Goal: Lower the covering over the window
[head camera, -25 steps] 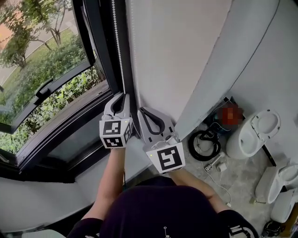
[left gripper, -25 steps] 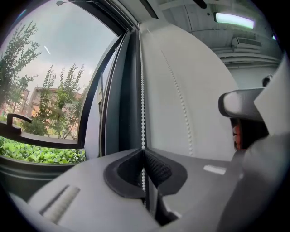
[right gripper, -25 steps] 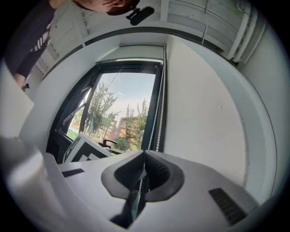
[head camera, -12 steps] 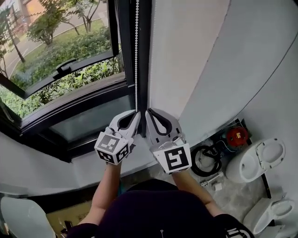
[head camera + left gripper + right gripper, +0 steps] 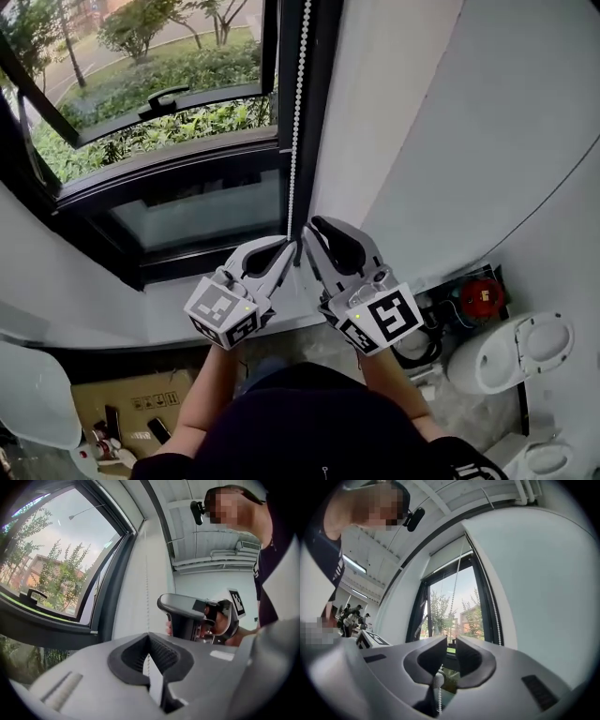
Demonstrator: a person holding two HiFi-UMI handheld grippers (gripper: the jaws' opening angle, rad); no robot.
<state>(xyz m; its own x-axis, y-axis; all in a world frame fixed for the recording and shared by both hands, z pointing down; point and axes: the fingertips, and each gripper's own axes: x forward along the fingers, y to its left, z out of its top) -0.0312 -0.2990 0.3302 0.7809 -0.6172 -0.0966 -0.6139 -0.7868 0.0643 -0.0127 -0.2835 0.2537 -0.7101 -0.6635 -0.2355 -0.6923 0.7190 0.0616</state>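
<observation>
Far L of the L gripper, down on the floor: cardboard box (image 5: 131, 408). Window (image 5: 169, 122) is ahead-left of both grippers: black frame, sash w/ handle looks swung outward, trees + hedge visible thru the glass. L gripper (image 5: 284, 251): jaws together, clamped on the bead chain (image 5: 296, 112) right at the tips (its own view shows the strand running straight up out of the pinch, along the white surface by the frame). Chain hangs vertical along the frame's R edge, directly above both tips. R gripper (image 5: 315, 230) is just beside the L one, tips nearly touching, R tip a bit higher on the chain. R jaws are also closed on the chain, w/ only a thin slit btwn the pads. The strand passes thru the slit, and a connector ball (image 5: 437, 680) sits behind the pads in the throat w/ a short bit of chain dangling below it. The 2nd strand of the loop runs up to the R of the R gripper, apart from it. Blind (image 5: 447, 557) looks rolled up at the top of the window, well above the R gripper, and the glass under it is uncovered. R of the R gripper: plain white wall (image 5: 403, 112). Below-right of it on the floor: red item (image 5: 480, 298) (can't tell what) and, just past it, a white toilet (image 5: 511, 352).
</observation>
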